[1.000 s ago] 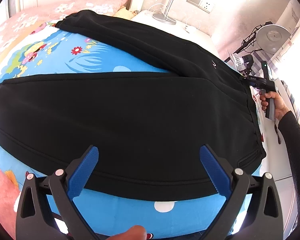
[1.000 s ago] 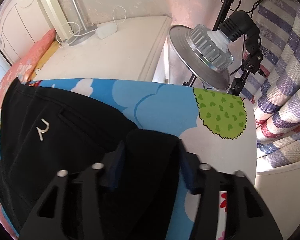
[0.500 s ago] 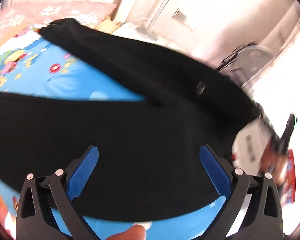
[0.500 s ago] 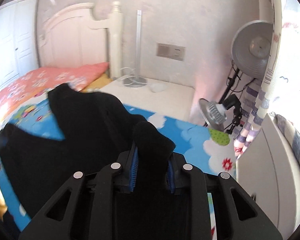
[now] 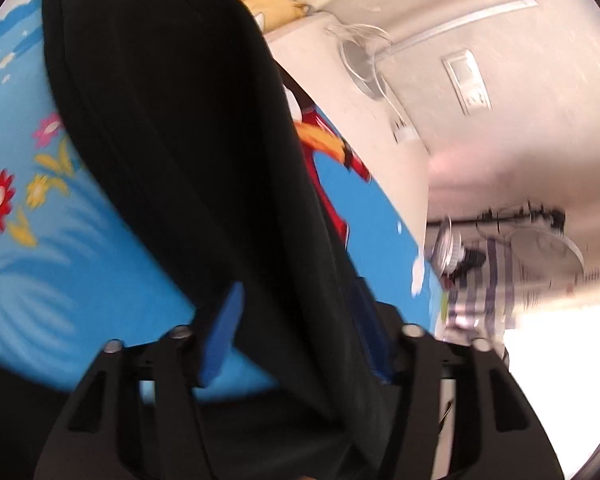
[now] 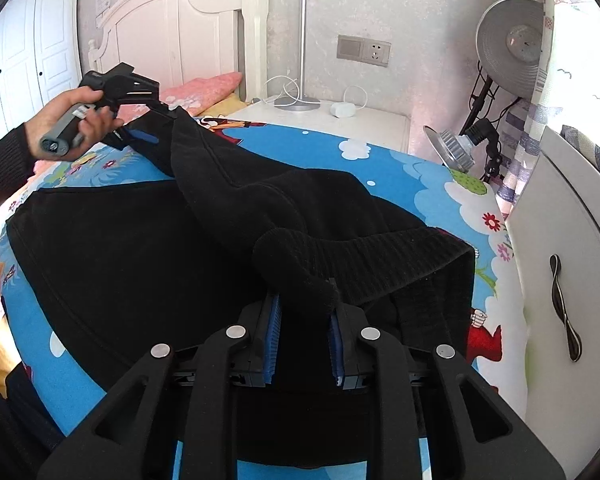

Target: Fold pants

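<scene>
The bed [image 6: 380, 160], with its blue cartoon sheet, is carrying the black pants [image 6: 140, 248], which are lying across most of it. One leg is rising toward ten o'clock in the right wrist view, where a hand [image 6: 68, 120] is holding the left claw [image 6: 142, 136]. The ribbed waistband [image 6: 364, 264] is bunching at the centre.

The right claw [image 6: 302, 340] is closing on a thick fold of the waistband; the cloth is filling the gap and the blue pads are pressing on it. The left claw is also closing, with the leg cloth between its pads [image 5: 220, 332], but the blurred left view is not showing whether both pads are pressing yet.

The risk, as I judge it, is on the left side: if the hand is pulling the leg across before the pads are biting, the cloth may be slipping out and falling crooked. The thick bunch in the right claw may also be dragging the lower layer and making wrinkles.
</scene>
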Motion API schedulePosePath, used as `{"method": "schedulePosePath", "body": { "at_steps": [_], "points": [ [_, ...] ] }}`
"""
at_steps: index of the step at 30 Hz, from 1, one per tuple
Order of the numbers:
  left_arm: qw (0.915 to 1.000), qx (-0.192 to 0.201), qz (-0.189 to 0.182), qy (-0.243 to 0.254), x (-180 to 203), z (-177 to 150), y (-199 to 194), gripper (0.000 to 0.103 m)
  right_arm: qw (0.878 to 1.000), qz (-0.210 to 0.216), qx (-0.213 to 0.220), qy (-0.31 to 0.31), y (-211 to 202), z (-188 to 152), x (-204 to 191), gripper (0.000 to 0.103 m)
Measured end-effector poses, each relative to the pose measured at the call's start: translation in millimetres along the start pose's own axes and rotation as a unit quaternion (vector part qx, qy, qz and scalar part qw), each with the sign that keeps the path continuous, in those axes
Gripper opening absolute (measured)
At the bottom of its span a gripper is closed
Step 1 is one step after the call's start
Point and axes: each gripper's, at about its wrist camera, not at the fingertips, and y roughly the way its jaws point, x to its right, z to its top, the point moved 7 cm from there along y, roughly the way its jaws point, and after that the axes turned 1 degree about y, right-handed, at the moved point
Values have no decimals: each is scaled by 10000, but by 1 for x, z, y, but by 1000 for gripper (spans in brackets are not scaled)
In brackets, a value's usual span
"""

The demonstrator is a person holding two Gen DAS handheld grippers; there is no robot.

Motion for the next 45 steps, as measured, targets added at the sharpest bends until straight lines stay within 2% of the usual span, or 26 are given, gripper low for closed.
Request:
{"method": "schedulePosePath", "body": {
  "at_steps": [3, 4, 5, 7, 9, 10, 13, 15, 16, 19, 21, 23, 24, 25, 26, 28, 30, 31, 33, 35, 42, 45],
  "points": [
    [9999, -103, 39, -2, 4, 19, 18, 53, 10000, 18, -37, -71, 1, -2, -1, 21],
    [9996, -229, 107, -96, 1, 22, 27, 43, 9999, 13, -59, -106, 2, -2, -1, 21],
    [9987, -375, 224, -244, -6, 25, 37, 11, 9999, 0, -78, -128, 1, -2, 0, 20],
    [9990, -363, 217, -163, -4, 26, 31, 8, 9998, -62, -96, -162, -3, 1, 3, 16],
    [9999, -90, -77, -25, 9, 17, 3, 7, 9997, -182, -38, -141, -12, 6, 12, 14],
    [9997, 118, -201, 90, 17, 5, -23, 7, 9997, -238, -2, -61, -19, 8, 20, 14],
    [9983, 507, -258, 161, 13, -45, -82, 7, 9989, -378, 15, 273, -35, 8, 45, 14],
    [9965, 699, -454, 75, -5, -96, -119, 6, 9972, -403, -73, 623, -42, -2, 61, 14],
    [9959, 763, -468, 91, -20, -132, -131, 6, 9960, -378, -132, 801, -44, -8, 67, 14],
    [9967, 676, -434, 116, -48, -193, -132, 6, 9869, -410, -493, 1483, -37, -38, 84, 16],
    [9982, 501, -301, 96, -70, -221, -114, 6, 9741, -720, -903, 1943, -26, -66, 99, 17],
    [9986, 481, -177, 90, -83, -233, -105, 6, 9605, -1058, -1147, 2306, -27, -87, 111, 45],
    [9986, 474, -222, 42, -86, -234, -103, 6, 9548, -1135, -1192, 2476, -30, -93, 114, 54],
    [9986, 477, -239, 57, -86, -234, -102, 6, 9498, -1192, -1179, 2640, -38, -100, 117, 72],
    [9984, 492, -251, 116, -85, -233, -102, 6, 9485, -1244, -1099, 2697, -46, -103, 118, 82],
    [9981, 520, -291, 169, -85, -228, -108, 6, 9478, -1095, -900, 2856, -62, -104, 116, 82],
    [9979, 546, -266, 230, -83, -229, -104, 6, 9424, -708, -815, 3165, -65, -103, 112, 82],
    [9979, 545, -280, 211, -83, -229, -102, 6, 9382, -447, -799, 3338, -62, -102, 109, 82],
    [9979, 540, -302, 170, -84, -232, -99, 6, 9281, -195, -880, 3613, -52, -102, 104, 80],
    [9978, 529, -373, 113, -88, -233, -100, 8, 9189, 36, -992, 3818, -38, -97, 98, 74],
    [9970, 507, -582, 62, -99, -229, -110, 14, 8972, 545, -913, 4286, -20, -85, 92, 59],
    [9970, 486, -608, 55, -99, -226, -109, 14, 8964, 552, -919, 4300, -16, -83, 92, 58]
  ]
}}
